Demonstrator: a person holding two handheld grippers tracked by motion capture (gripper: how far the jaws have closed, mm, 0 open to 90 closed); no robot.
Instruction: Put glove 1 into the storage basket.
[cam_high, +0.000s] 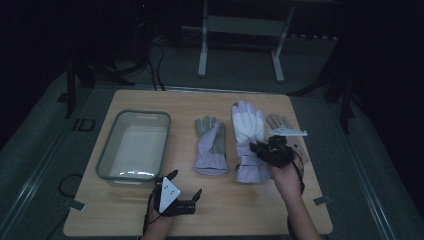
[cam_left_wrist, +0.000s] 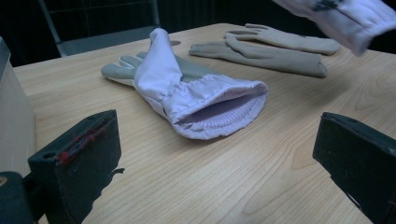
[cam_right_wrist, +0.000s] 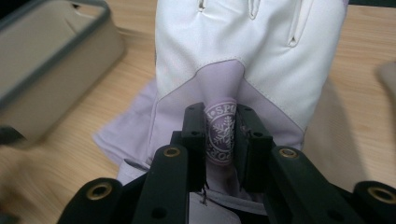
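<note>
Two black tongs (cam_right_wrist: 219, 140), pinched soft lilac-white glove (cam_right_wrist: 247, 56), woodgrain table (cam_high: 260, 200)

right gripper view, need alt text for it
The right gripper pinches a fold of a white and lilac glove at its round snowflake logo, above a wooden table. A grey bin sits at upper left.
</note>
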